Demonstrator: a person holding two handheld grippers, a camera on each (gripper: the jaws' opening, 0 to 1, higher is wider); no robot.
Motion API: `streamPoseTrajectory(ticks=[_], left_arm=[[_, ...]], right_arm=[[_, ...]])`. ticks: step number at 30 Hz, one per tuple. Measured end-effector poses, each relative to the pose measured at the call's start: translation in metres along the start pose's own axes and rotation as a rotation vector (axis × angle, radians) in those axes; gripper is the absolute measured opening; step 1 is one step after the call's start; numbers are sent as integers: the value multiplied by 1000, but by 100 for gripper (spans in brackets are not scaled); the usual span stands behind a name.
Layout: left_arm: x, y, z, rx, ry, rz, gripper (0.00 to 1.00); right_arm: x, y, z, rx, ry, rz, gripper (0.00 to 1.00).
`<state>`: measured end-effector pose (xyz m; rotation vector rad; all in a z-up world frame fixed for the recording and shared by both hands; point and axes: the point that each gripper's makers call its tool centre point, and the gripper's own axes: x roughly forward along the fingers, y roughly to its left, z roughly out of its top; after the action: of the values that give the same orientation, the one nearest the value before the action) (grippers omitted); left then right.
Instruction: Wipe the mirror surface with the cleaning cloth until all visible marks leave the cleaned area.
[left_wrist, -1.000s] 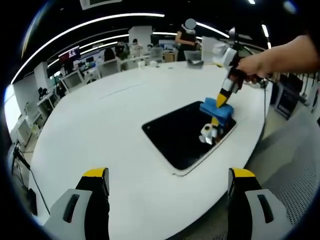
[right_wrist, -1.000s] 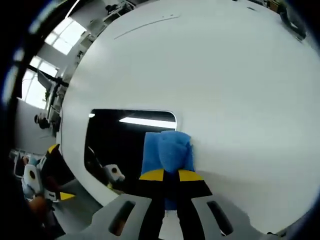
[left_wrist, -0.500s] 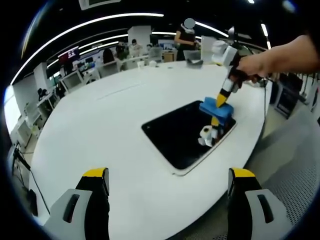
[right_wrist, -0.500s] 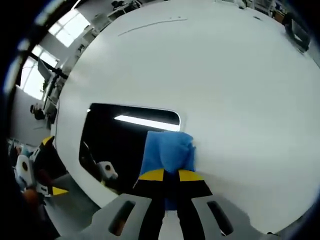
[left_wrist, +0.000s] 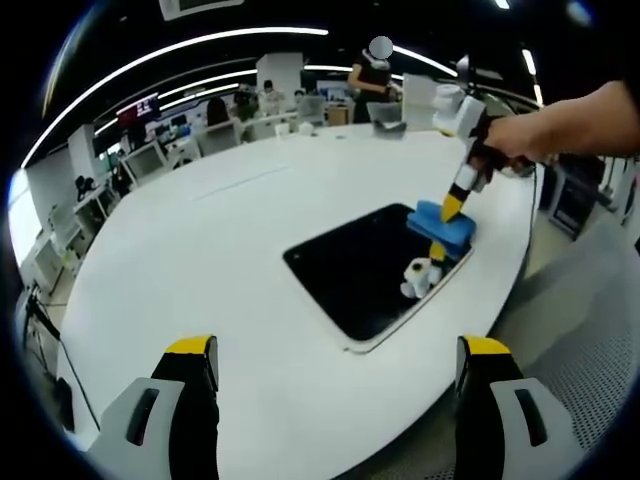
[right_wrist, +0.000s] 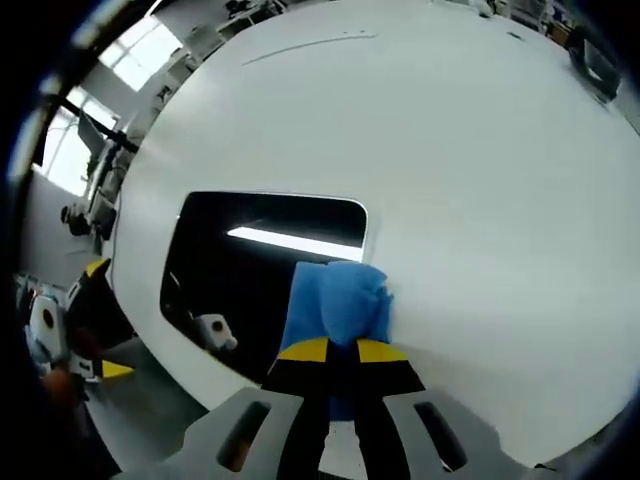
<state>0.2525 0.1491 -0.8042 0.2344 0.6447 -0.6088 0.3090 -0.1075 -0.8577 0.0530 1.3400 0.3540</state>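
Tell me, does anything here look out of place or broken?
Nothing stands out. The mirror lies flat on the white table, intact, and the right gripper holds the blue cloth at the mirror's edge. The left gripper hangs open, apart.

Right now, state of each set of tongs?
Left tongs: open, empty, held back from the mirror.
Right tongs: shut on the blue cloth, at the mirror's edge.
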Motion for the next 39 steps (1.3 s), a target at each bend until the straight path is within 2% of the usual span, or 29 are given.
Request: streamPoseTrajectory(ticks=[26,39], left_arm=[[0,1,0,-4,-4,-1,99],[0,0,0,4,0,-6,99]], right_arm=[[-3,10,-24,16,2,19,2],[-2,12,-28,14,3,20,2]])
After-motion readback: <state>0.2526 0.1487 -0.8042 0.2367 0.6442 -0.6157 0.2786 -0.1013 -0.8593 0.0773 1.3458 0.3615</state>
